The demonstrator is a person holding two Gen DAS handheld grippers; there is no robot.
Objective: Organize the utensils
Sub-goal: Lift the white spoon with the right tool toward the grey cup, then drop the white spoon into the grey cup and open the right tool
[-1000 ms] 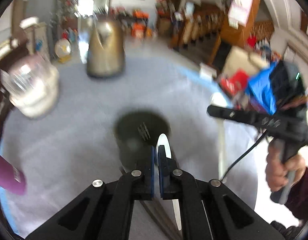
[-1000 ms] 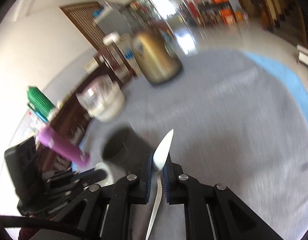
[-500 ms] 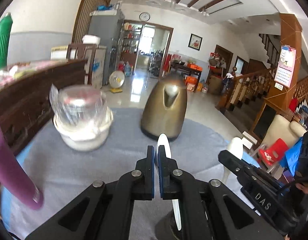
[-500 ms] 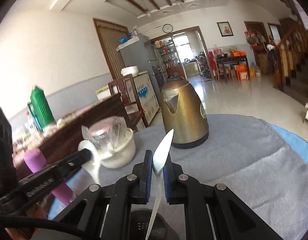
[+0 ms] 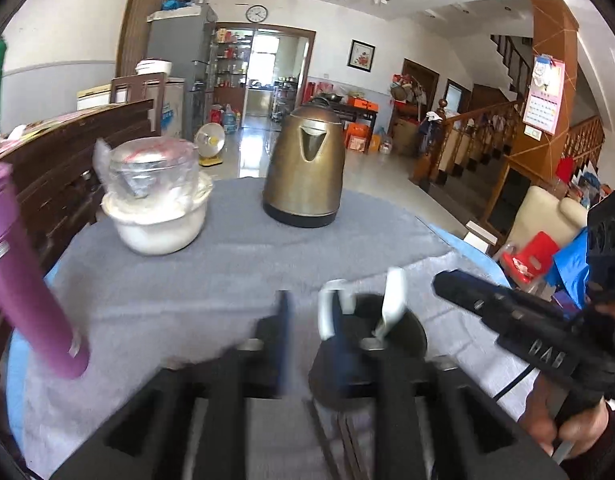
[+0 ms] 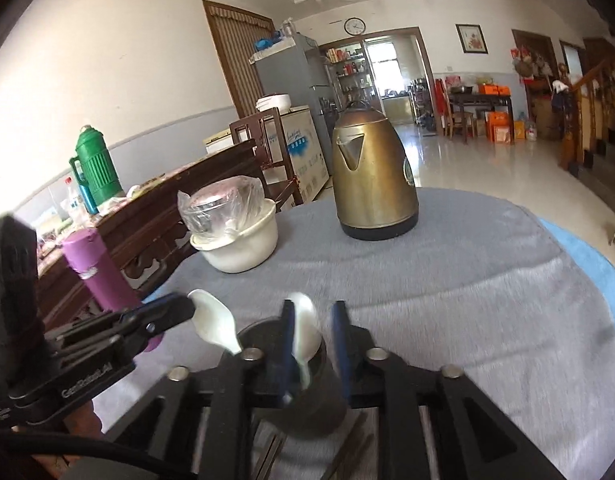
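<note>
Jaws apart on both our grippers, left gripper [image 5: 307,320] and right gripper [image 6: 313,336]; two white spoons [image 6: 305,330] stand in dark holder [image 5: 411,332], handles hidden, motion-blurred.

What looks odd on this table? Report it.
Nothing spilled or broken. Two white spoons stand handle-down in the dark cup, leaning apart. The bowl oddly carries a plastic-wrapped metal dish stacked inside.

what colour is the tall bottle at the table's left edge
Purple, or magenta: the bottle shows best in the right wrist view, standing upright beside the white bowl.
</note>
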